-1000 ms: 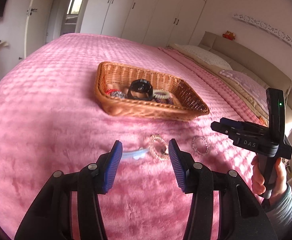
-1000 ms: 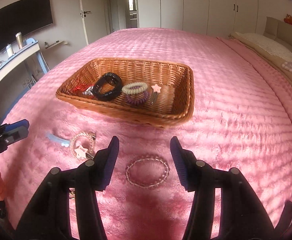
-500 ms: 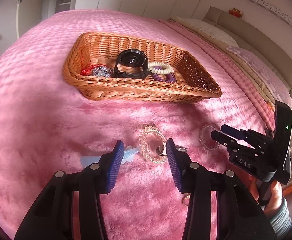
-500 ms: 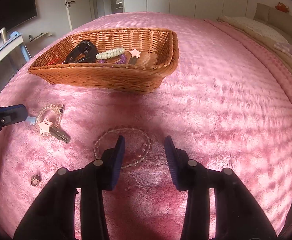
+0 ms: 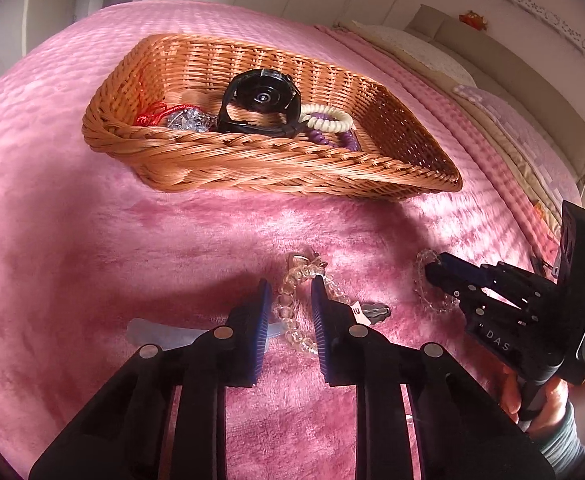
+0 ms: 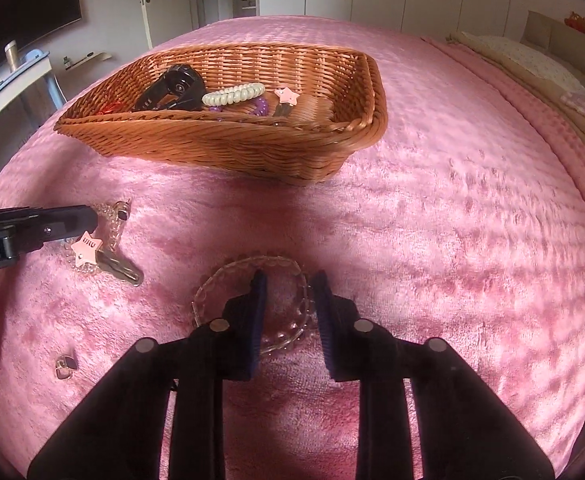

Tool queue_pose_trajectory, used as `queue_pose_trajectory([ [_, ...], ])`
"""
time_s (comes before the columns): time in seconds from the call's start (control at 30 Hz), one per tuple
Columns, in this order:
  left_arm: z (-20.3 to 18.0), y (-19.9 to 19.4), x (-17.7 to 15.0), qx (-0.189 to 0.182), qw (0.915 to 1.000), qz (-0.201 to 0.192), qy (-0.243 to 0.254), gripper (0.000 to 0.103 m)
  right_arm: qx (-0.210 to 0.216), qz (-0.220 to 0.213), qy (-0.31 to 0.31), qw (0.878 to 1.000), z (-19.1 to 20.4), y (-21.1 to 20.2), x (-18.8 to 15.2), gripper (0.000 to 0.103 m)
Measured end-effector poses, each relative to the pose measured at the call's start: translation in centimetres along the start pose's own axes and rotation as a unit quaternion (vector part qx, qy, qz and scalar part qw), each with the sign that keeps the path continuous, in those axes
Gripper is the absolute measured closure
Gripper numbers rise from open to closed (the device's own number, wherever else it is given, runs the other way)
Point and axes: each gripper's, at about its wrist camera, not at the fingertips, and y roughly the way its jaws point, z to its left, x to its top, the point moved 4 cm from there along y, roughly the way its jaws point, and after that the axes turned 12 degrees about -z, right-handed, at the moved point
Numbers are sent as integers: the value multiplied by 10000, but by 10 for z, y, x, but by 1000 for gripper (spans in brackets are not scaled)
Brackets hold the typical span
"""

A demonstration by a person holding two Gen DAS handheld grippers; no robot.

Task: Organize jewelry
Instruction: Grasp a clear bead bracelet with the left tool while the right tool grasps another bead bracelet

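basket (image 5: 276, 168) rim near, blanket (image 6: 472, 240) open rightward

We saw the basket (image 6: 228, 140) on the bedspread (image 6: 472, 220), behind everything else. In it lay a watch (image 6: 174, 90) at the left, a coiled hair tie (image 6: 234, 94) beside it, and a star clip (image 6: 286, 96) to the right. Before the basket, one bead bracelet (image 6: 248, 268) lay right of another bracelet (image 5: 292, 316), which the star hair clip (image 6: 100, 254) touched.
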Motion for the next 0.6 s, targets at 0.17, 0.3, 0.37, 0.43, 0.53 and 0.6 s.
queue_pose_trajectory([
  [0.17,0,-3,-2,-5,10000,-44,-7,94,42,-40,-29,10000,2,-5,-2,97],
  [0.3,-4,-13,-2,23,9997,-235,84,96,129,-88,88,9998,1,-12,-2,97],
  [0.37,-6,-20,-1,64,9992,-370,153,96,154,-136,143,9997,2,-18,-1,97],
  [0.43,-9,-30,1,65,9985,-513,195,96,198,-193,192,9994,3,-24,1,97],
  [0.53,-14,-47,4,-24,9971,-731,209,96,292,-336,176,9989,12,-39,4,97],
  [0.6,-19,-59,7,-82,9958,-876,237,96,388,-405,189,9982,18,-48,6,97],
])
